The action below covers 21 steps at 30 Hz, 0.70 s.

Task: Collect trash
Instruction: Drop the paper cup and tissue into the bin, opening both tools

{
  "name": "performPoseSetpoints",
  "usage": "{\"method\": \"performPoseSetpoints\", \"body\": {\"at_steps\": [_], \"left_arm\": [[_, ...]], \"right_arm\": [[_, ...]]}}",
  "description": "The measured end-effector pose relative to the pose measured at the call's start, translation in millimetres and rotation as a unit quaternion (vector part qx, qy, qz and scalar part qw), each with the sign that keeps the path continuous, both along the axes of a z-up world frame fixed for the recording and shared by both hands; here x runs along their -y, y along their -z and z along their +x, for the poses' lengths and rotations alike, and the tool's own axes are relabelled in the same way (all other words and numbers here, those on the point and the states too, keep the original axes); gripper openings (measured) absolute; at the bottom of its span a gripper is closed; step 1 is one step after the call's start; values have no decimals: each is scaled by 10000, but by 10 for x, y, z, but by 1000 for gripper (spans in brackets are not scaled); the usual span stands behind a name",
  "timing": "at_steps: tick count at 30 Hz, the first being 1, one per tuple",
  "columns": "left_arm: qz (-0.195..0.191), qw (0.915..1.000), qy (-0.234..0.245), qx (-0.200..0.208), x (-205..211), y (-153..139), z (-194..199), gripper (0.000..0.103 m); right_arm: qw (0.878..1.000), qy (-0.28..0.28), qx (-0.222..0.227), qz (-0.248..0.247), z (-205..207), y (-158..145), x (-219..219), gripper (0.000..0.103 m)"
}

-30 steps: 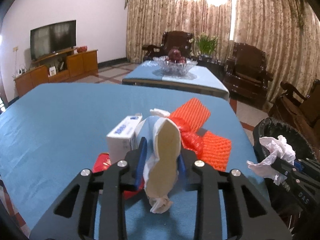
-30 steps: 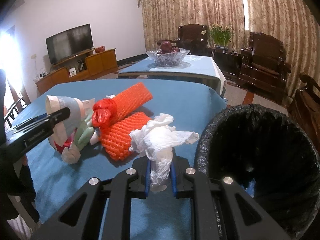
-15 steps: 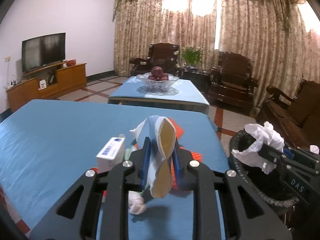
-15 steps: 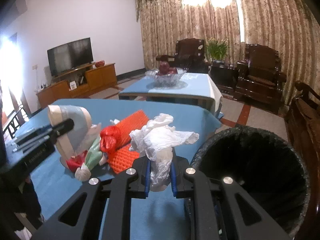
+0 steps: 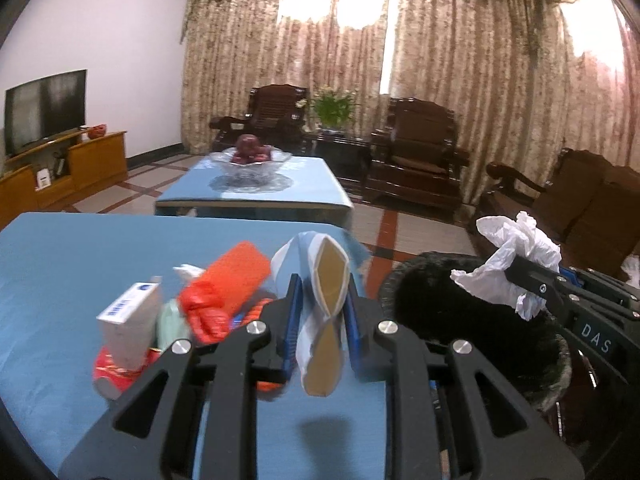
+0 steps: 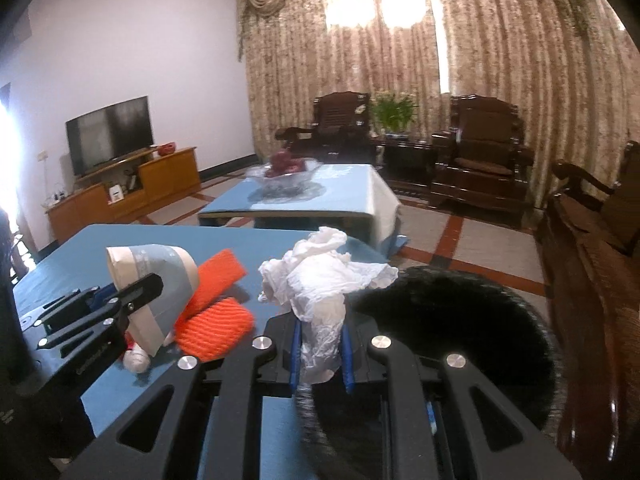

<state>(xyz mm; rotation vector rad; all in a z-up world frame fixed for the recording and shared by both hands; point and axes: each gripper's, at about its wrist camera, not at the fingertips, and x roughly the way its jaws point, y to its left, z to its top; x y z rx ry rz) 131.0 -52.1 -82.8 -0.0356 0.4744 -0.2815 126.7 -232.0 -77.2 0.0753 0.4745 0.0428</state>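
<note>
Left wrist view: the left gripper [image 5: 320,312] is pointing slightly downward over the blue table [image 5: 60,280], its jaws clamping a flattened paper cup [image 5: 326,320] (pinched at its waist, clear of the table). The remaining trash pile [image 5: 192,312] is lying just left.

Right wrist view: the right gripper [image 6: 320,344] is tilting down at the rim of the black bin [image 6: 460,340], its jaws gripping a crumpled tissue [image 6: 320,280] above the rim.

Bin [image 6: 460,320] right of desk [image 5: 60,264]; box [image 5: 128,328], foam nets [image 6: 218,330] on desk, fruit bowl [image 5: 252,160] behind.
</note>
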Motion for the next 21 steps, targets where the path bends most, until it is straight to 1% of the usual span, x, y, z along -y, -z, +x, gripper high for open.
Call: {"method": "performPoseSetpoints", "body": {"at_steps": [10,16,21], "left_arm": [[-124,9970,764,-7,762,97,190,19],[-154,9929,1170,-132,1235,241,340,19],[-146,9894,1417,-293,1531,388,501,19]], "right_arm": [[9974,691,-121,-132,-2,70,659,16],[9939,1046,-317,-118,62,221,1098,16],[9913,1225,-483,-32,129,379,1346,16]]}}
